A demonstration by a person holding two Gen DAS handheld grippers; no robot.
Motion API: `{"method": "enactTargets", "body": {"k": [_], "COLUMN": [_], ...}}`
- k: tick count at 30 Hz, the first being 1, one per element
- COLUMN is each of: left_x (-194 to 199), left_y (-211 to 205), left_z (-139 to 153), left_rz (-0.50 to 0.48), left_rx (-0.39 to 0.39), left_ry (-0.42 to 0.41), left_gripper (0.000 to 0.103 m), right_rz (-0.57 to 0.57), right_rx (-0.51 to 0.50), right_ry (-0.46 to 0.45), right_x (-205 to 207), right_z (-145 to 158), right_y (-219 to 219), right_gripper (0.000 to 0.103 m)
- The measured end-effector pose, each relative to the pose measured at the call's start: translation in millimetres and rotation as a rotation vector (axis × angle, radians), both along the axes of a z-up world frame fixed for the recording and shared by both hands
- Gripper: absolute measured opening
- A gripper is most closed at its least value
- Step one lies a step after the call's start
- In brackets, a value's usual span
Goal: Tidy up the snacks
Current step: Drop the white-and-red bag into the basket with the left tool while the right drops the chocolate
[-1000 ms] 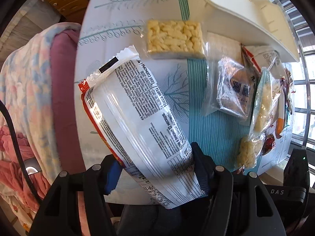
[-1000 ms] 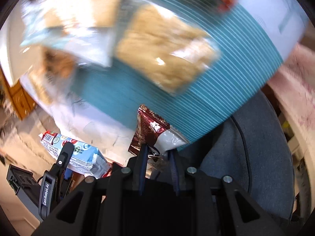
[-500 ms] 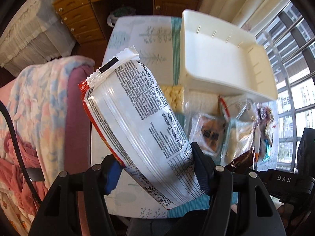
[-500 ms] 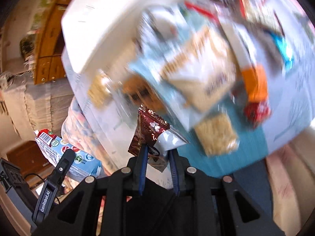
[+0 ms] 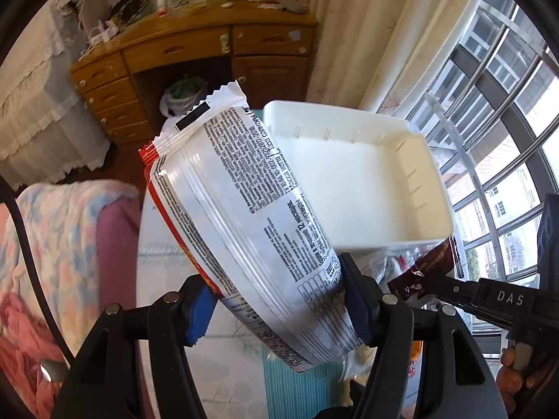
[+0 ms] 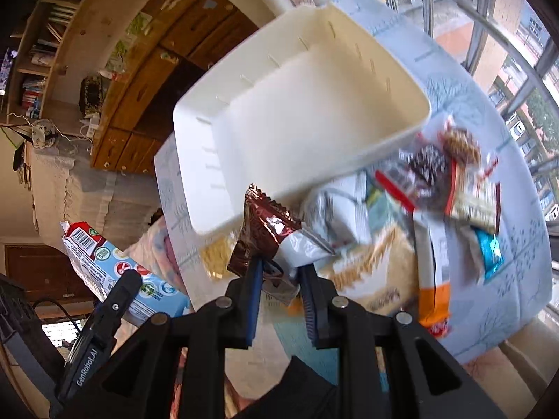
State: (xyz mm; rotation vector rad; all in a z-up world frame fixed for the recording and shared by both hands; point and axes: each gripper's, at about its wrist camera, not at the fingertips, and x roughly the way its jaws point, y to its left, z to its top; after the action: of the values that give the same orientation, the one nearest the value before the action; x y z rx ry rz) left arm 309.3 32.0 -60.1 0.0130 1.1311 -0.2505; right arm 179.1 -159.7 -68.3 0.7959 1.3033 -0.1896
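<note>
Both grippers carry snacks: the left gripper (image 5: 276, 309) is clamped across a big white packet (image 5: 244, 216), the right gripper (image 6: 281, 284) pinched on a small brown wrapper (image 6: 265, 230), both above the empty white bin (image 6: 314, 111). I'd worry the slick packet, gripped low, might tip and miss. More snacks (image 6: 436, 209) litter the patterned tablecloth (image 6: 517, 244); a wooden desk (image 5: 195, 52) and windows (image 5: 506, 104) stand beyond.

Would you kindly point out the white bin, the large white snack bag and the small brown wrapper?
white bin (image 6: 314, 111), right wrist view, on its bare inner floor.
large white snack bag (image 5: 244, 216), left wrist view, on its printed back panel.
small brown wrapper (image 6: 262, 234), right wrist view, on its brown upper half.
</note>
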Motion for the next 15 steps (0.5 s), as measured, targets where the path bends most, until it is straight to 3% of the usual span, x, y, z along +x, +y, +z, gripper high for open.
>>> {"method": "enactTargets", "body": {"k": [9, 15], "left_x": [37, 56], "left_y": [-41, -61], "left_z": [-23, -44], "left_rz": [-0.087, -0.112], "left_rx": [-0.072, -0.057], "left_ry": [-0.108, -0.112], "left_gripper": [0.063, 0.063], "right_rz": [-0.026, -0.012], "right_rx": [-0.083, -0.153], "right_ry": [-0.132, -0.181], "right_x": [30, 48], "right_z": [-1, -12], "right_y": [-33, -51], "right_gripper": [0.022, 0.022]}}
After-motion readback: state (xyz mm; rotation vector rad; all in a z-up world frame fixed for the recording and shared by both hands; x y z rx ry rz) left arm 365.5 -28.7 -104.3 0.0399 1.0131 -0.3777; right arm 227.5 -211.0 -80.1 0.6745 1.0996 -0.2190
